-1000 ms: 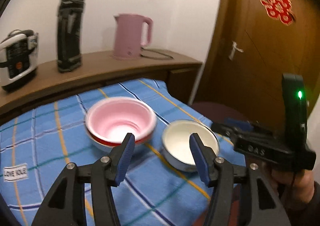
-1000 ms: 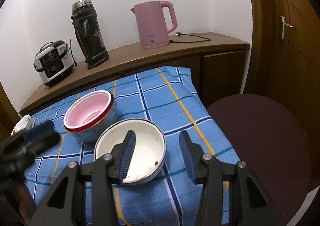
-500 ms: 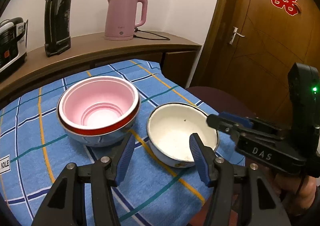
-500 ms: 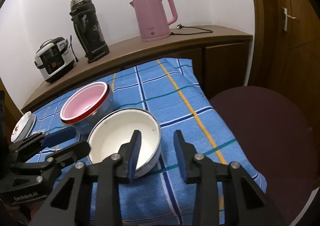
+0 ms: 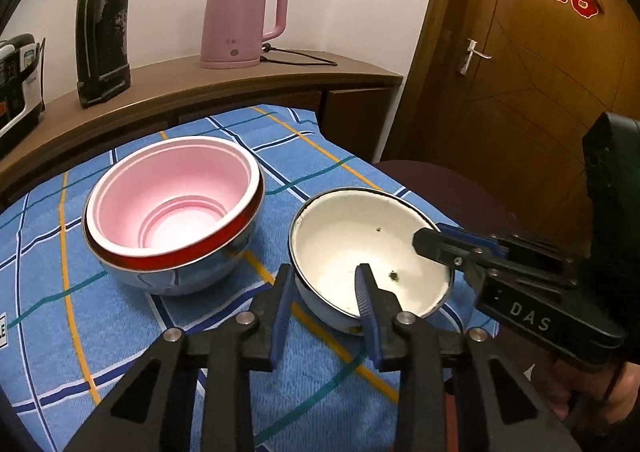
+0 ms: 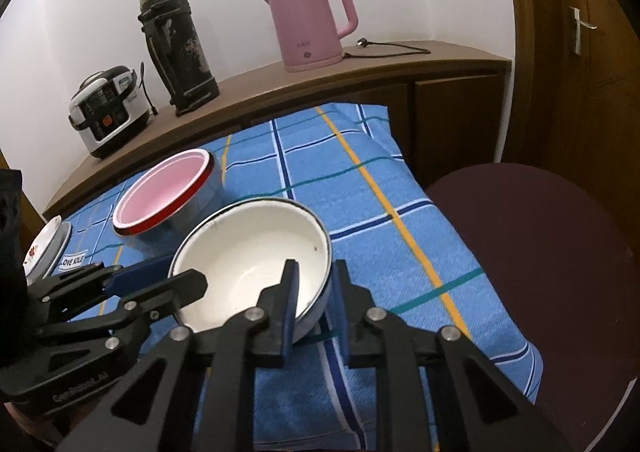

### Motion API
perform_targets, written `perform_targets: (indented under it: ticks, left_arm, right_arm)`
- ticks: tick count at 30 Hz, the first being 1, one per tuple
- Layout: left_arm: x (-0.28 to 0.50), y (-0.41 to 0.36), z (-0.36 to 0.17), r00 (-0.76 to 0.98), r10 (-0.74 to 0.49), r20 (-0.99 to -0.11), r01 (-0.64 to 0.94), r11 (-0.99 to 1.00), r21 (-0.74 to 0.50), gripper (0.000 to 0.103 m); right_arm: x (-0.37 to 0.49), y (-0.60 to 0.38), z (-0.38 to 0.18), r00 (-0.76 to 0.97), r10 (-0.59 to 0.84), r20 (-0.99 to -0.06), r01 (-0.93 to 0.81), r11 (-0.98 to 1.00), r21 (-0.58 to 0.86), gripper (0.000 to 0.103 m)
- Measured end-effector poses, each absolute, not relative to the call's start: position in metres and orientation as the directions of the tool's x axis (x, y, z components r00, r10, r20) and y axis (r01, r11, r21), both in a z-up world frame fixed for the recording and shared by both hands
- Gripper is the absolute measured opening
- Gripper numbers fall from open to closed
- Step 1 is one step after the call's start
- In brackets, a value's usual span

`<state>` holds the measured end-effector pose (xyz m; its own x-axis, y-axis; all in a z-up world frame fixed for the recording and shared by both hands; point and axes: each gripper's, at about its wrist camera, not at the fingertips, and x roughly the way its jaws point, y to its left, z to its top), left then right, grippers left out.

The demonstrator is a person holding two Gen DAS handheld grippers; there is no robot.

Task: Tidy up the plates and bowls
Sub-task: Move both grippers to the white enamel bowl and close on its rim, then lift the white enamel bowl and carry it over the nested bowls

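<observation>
Bowl rim pinched twice: my left gripper (image 5: 326, 292) has just closed on the white bowl's (image 5: 360, 240) near wall. My right gripper (image 6: 314, 288) clamps its opposite rim beside the pink bowl (image 5: 172, 188).

- The left gripper (image 5: 326, 288) is black plastic, with blue pads on the inner faces of its fingers and round silver screws at the linkage joints.
- The right gripper (image 6: 314, 284) has the same build; its black body carries white "DAS" lettering and a green light.
</observation>
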<state>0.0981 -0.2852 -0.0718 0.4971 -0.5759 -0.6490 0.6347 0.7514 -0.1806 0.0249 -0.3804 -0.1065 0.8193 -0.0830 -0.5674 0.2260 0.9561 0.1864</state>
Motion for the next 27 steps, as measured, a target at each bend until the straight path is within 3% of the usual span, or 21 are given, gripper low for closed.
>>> perform_targets:
  ticks: [14, 27]
  left_arm:
    - [0.086, -0.277, -0.055, 0.536, -0.59, -0.604, 0.626, 0.758, -0.185, 0.028]
    - [0.08, -0.261, -0.035, 0.586, -0.591, -0.554, 0.598, 0.777, -0.197, 0.028]
  right_arm:
    - [0.013, -0.378, -0.095, 0.836, -0.084, -0.542, 0.219, 0.957, 0.189, 0.015]
    - [0.002, -0.353, -0.059, 0.886, -0.087, -0.456, 0.179, 0.97, 0.162, 0.015]
